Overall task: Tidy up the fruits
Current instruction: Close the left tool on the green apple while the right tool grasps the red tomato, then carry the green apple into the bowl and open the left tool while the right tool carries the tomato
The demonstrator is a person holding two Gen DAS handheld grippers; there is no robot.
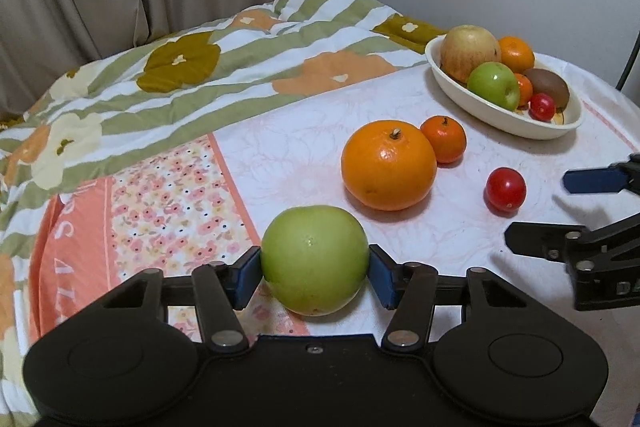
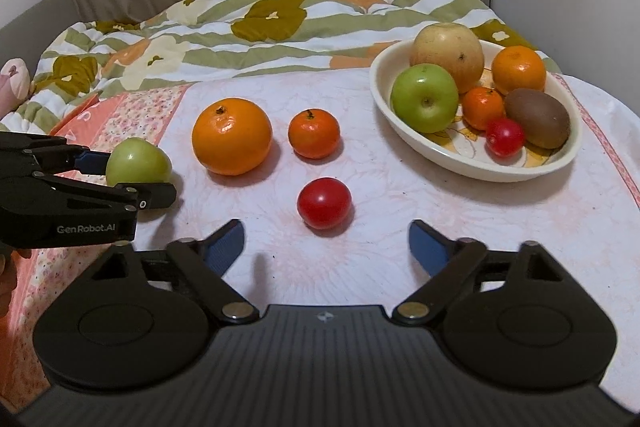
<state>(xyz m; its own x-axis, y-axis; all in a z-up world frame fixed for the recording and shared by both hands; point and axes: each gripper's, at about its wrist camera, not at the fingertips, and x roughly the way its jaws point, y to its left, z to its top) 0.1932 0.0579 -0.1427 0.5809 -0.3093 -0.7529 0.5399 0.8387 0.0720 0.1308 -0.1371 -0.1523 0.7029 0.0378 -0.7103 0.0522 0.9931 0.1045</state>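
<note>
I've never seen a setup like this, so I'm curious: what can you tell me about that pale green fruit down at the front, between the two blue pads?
The pale green fruit is round, smooth and slightly glossy, unblemished, with a small dimple on top. It rests on the patterned bedcover, nearest of the loose fruit, apart from the large orange behind it. The left gripper has it between its blue pads, which press on both its sides.
</note>
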